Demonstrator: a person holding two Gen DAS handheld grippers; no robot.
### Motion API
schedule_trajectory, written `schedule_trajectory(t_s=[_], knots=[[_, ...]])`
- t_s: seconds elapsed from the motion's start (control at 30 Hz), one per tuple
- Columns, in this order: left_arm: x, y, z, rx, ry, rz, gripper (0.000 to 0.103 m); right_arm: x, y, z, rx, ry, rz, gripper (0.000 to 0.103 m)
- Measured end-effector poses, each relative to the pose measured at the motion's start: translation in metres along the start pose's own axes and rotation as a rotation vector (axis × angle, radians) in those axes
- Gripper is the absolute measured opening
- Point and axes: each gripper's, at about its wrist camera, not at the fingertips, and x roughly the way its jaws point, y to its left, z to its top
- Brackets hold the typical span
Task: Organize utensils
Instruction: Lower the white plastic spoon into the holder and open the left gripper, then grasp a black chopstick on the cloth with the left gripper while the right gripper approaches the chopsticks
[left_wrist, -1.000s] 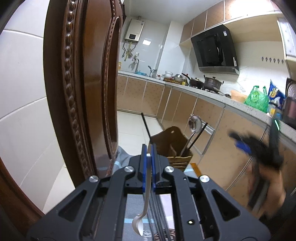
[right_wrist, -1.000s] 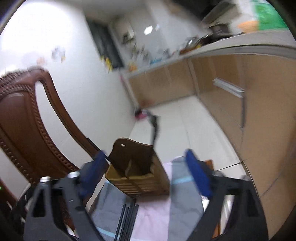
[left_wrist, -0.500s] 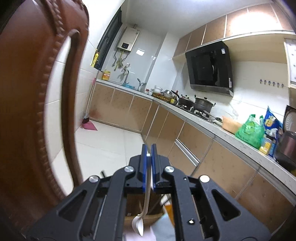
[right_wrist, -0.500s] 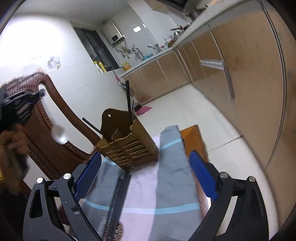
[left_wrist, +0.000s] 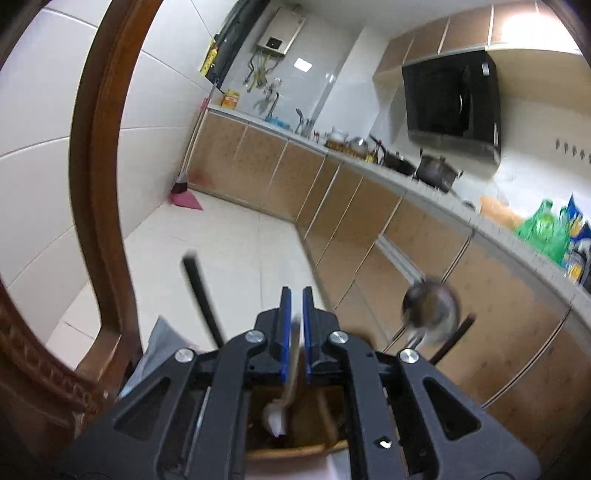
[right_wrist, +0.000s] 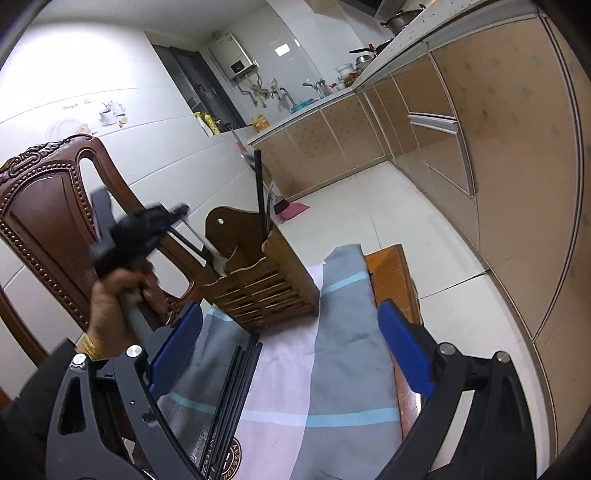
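Presently the spoon is clamped by its handle between the blue pads of the left gripper, bowl end hanging down over a compartment of the wooden utensil holder. In the right wrist view the spoon's pale bowl sits at the holder's near-left compartment, at or just inside its rim; contact cannot be confirmed. The left gripper is angled downward toward the holder, gripped by a hand whose wrist carries a gold bracelet and a dark sleeve. The holder stands upright on a grey, pink and blue-striped cloth, with a black chopstick standing in its rear compartment. A bundle of black chopsticks lies flat on the cloth in front of the holder. The right gripper hovers above the cloth with its jaws spread wide, nothing between them. A carved wooden chair stands left of the holder.
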Motion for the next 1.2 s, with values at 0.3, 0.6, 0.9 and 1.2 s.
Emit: schedule_trajectory(t_s=[0.3, 0.6, 0.9, 1.2], knots=[[-0.096, -0.009, -0.041, 0.089, 0.071, 0.025, 0.093, -0.001, 0.026, -0.003, -0.119, 0.018, -0.038, 0.093], [-0.186, -0.025, -0.140, 0.180, 0.278, 0.205, 0.097, 0.005, 0.071, -0.042, -0.289, 0.150, -0.173, 0.093], [-0.210, -0.034, -0.150, 0.183, 0.275, 0.212, 0.097, 0.000, 0.089, -0.080, -0.325, 0.188, -0.238, 0.093], [-0.204, -0.025, -0.154, 0.171, 0.295, 0.208, 0.097, 0.002, 0.086, -0.078, -0.319, 0.179, -0.265, 0.093]])
